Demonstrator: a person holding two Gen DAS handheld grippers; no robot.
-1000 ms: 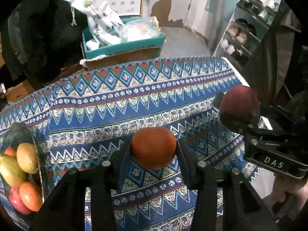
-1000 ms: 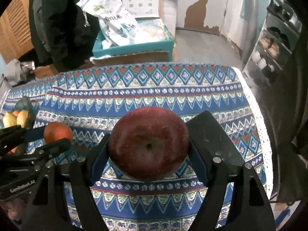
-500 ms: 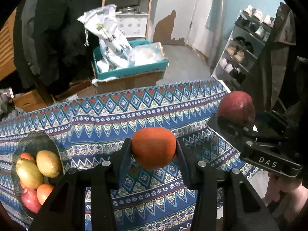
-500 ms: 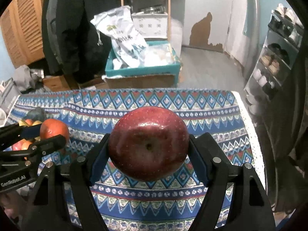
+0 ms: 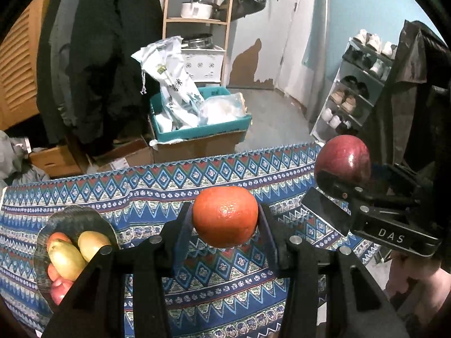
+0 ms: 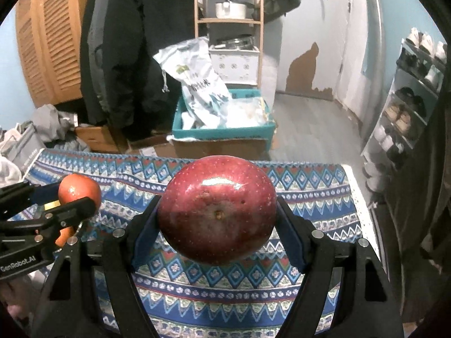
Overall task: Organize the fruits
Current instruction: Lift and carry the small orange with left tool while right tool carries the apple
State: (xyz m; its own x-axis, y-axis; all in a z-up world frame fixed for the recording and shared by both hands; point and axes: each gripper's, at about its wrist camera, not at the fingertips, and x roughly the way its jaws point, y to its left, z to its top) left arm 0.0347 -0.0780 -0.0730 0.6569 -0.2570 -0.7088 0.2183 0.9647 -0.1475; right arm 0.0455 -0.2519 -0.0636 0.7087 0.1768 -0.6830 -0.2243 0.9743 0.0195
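My left gripper (image 5: 225,219) is shut on an orange (image 5: 225,216), held in the air above the patterned tablecloth (image 5: 225,276). The right gripper (image 6: 217,211) is shut on a dark red apple (image 6: 217,209), also lifted over the cloth. Each wrist view shows the other hand: the apple (image 5: 342,156) at the right in the left wrist view, the orange (image 6: 79,190) at the left in the right wrist view. A dark bowl (image 5: 81,215) at the table's left holds several fruits, among them two yellow-green mangoes (image 5: 67,259) and reddish ones.
Beyond the table's far edge stand a teal box (image 5: 203,129) with white bags, cardboard boxes, hanging dark coats (image 5: 107,56) and a wooden shelf. A shoe rack (image 5: 355,93) is at the right. The table's right edge (image 6: 363,219) has white trim.
Both grippers have risen with their fruits and tilted up, so more of the room shows and the table sits lower in view. The bowl has come further into the left wrist view.
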